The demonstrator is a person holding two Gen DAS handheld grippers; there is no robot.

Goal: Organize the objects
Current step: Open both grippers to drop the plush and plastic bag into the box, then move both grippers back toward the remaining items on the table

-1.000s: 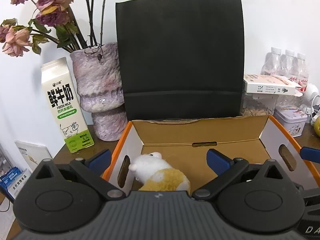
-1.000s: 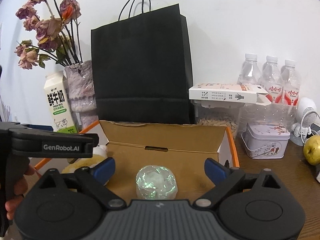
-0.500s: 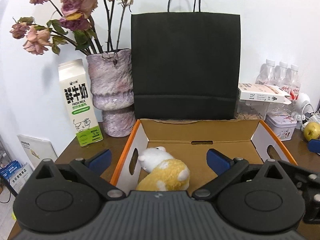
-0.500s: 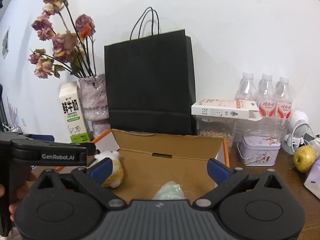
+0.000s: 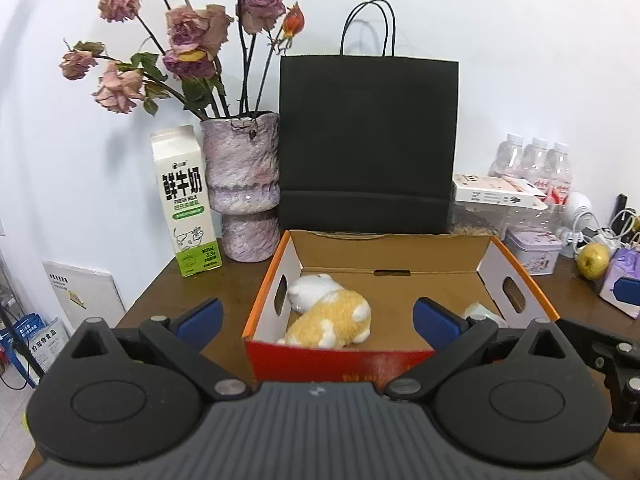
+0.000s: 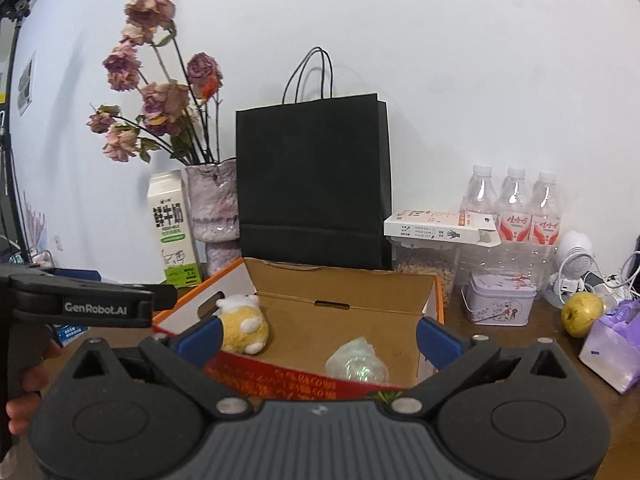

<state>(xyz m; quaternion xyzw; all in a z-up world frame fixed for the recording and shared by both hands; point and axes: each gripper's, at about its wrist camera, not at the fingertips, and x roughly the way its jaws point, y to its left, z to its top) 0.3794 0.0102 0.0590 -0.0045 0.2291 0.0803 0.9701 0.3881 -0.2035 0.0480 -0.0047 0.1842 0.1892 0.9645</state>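
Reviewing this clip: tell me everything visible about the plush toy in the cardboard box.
The plush toy is a small, fluffy animal with a white head, a yellow-orange body and white patches or paws. It lies on its side on the floor of the open cardboard box, in the left part, its head close to the white left wall near the handle cut-out. No fingers touch it. It lies apart from the shiny wrapped bundle, which sits further right.
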